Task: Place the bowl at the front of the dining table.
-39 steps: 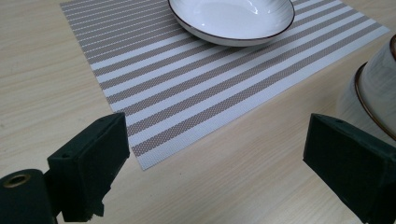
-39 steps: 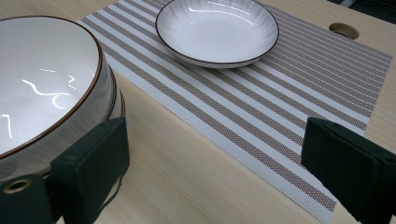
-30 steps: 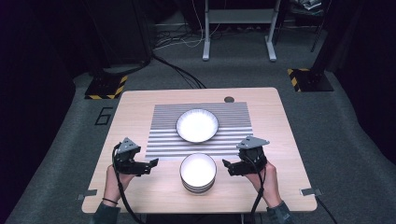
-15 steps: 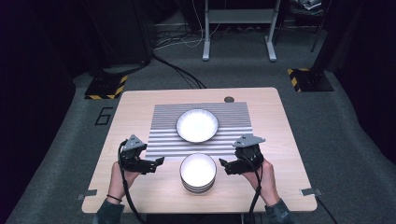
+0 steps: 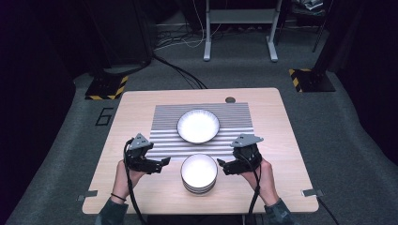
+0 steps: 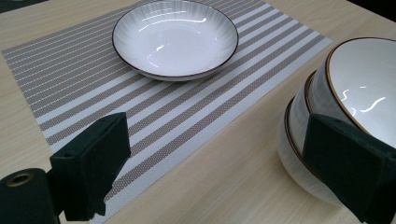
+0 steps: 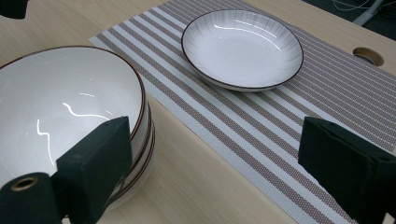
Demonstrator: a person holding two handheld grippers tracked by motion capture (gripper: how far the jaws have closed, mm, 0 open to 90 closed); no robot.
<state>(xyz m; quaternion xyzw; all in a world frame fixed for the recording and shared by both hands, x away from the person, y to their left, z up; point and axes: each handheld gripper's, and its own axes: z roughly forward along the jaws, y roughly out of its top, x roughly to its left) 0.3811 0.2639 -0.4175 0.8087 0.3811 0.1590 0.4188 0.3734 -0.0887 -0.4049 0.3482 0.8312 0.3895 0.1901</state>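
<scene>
Stack: the stack of white bowls point(image 5: 199, 173) sits on the bare wood at the near edge of the table point(image 5: 281, 140), just in front of the striped placemat point(image 5: 164, 140).
Plate: a shallow white plate point(image 5: 198, 125) rests on the placemat, apart from the stack.
Left gripper: your left gripper point(image 5: 159, 164) is open, empty, jaws spread, just beside the stack's left side.
Right gripper: your right gripper point(image 5: 224, 166) is likewise spread wide and holds nothing, close to the stack's right side.
Change: over the last second you have brought both grippers inward toward the bowls; the left moved most.
Meaning: you look set to take the top bowl off the stack. No contact yet, so close the gap before you clamp.
</scene>
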